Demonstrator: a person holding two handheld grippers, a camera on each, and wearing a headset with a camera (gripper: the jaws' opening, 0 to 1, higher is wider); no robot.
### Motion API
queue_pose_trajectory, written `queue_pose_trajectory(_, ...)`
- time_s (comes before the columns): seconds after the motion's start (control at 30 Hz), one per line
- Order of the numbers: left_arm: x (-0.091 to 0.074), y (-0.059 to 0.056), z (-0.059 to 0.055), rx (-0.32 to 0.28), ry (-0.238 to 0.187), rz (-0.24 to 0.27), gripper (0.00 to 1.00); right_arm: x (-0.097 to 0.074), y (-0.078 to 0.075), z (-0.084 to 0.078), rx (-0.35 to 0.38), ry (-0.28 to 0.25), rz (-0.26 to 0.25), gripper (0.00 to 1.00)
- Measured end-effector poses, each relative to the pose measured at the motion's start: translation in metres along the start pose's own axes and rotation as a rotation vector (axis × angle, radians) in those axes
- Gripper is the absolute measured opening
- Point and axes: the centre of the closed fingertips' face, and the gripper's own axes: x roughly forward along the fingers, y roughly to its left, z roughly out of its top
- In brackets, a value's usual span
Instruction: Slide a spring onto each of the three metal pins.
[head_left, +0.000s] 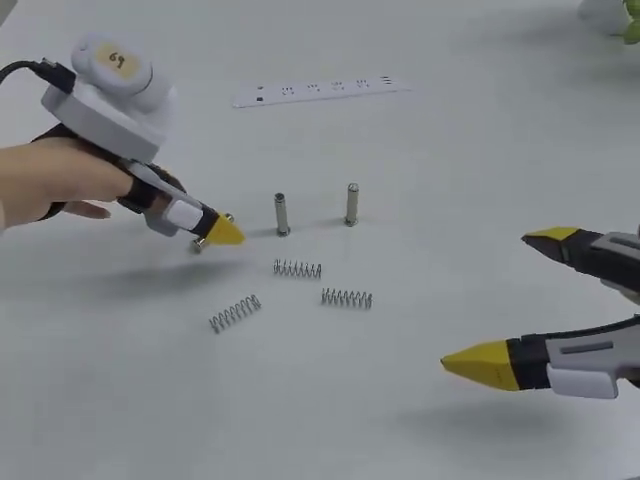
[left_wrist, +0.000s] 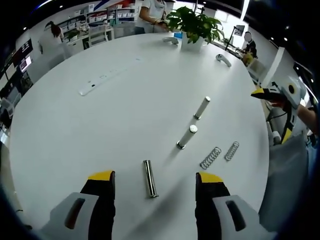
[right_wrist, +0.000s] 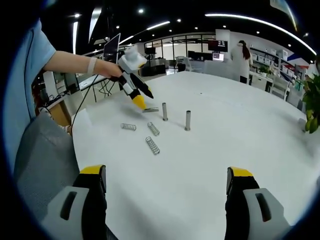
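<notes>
Evidently one pin (left_wrist: 149, 179) lies flat, and the left gripper (left_wrist: 156, 176) is down at the worktop (head_left: 450, 140) with its fingers (left_wrist: 101, 195) spread wide either side of it, gripping nothing. I'd guess it means to stand the pin up. The other two pins (head_left: 281, 214) stand upright just beyond, side by side, ready to take springs (head_left: 297, 268), all three of which lie loose nearby (none on a pin yet). The right gripper (head_left: 484, 299) hangs well off to the side, its fingers (head_left: 480, 360) wide apart and empty, probably waiting its turn. The worktop is big, white and round, with a power strip (head_left: 320, 92) and a potted plant (left_wrist: 192, 22) towards its far edge. Around it is an open office with shelves and screens.
</notes>
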Motion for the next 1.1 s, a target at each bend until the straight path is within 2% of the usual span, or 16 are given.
queue_pose_trajectory(0.3,0.009,0.004,0.003,-0.03,0.008,0.002,0.44,0.0,-0.001,-0.005,0.024,0.001,-0.003,0.99)
queue_pose_trajectory(0.5,0.015,0.008,0.0,-0.047,0.025,0.003,0.36,0.001,0.0,-0.007,0.031,0.005,-0.003,0.99)
queue_pose_trajectory(0.63,0.017,0.01,0.001,-0.032,0.029,0.013,0.3,0.001,0.0,-0.008,0.036,0.005,-0.003,0.99)
queue_pose_trajectory(0.77,0.02,0.011,0.001,-0.058,0.036,0.013,0.24,0.002,0.0,-0.01,0.039,0.007,-0.004,0.99)
queue_pose_trajectory(1.1,0.025,0.014,-0.002,-0.096,0.051,0.011,0.15,0.0,-0.001,-0.011,0.044,0.009,-0.008,0.99)
